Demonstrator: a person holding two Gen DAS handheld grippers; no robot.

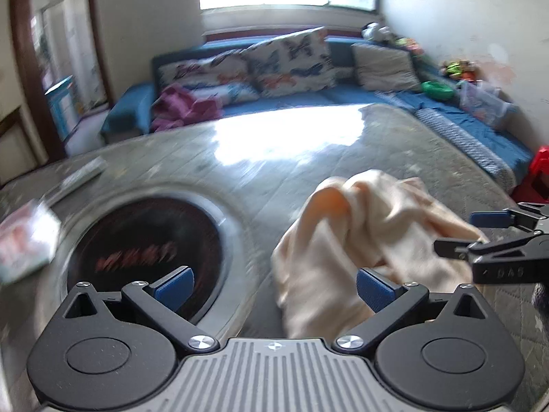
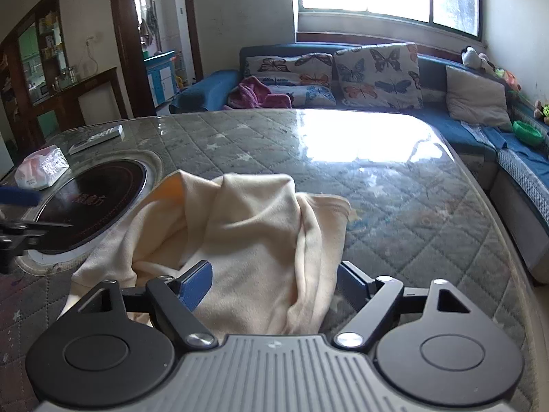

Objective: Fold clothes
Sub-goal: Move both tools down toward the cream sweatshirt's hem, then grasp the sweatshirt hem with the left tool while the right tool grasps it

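Note:
A cream garment (image 2: 240, 240) lies bunched up on the glass-topped table (image 2: 394, 206). My right gripper (image 2: 272, 283) is low over its near end, jaws wide apart, with a thick fold of the cloth filling the gap between the blue pads (image 2: 197, 285); I see no firm pinch. The left wrist view is blurred: the garment (image 1: 363, 226) sits toward the right pad of my left gripper (image 1: 274, 288), which stands fully open over the table. The right gripper (image 1: 456, 231) enters there from the right, touching the cloth's edge. The left gripper (image 2: 51, 211) shows at the far left of the right wrist view.
A round black hob (image 2: 92, 206) is set into the table left of the garment. A tissue pack (image 2: 41, 170) and a remote (image 2: 97, 139) lie beyond it. A blue corner sofa (image 2: 480, 137) with butterfly cushions wraps the far and right sides; a red stool (image 1: 538, 171) stands at the right.

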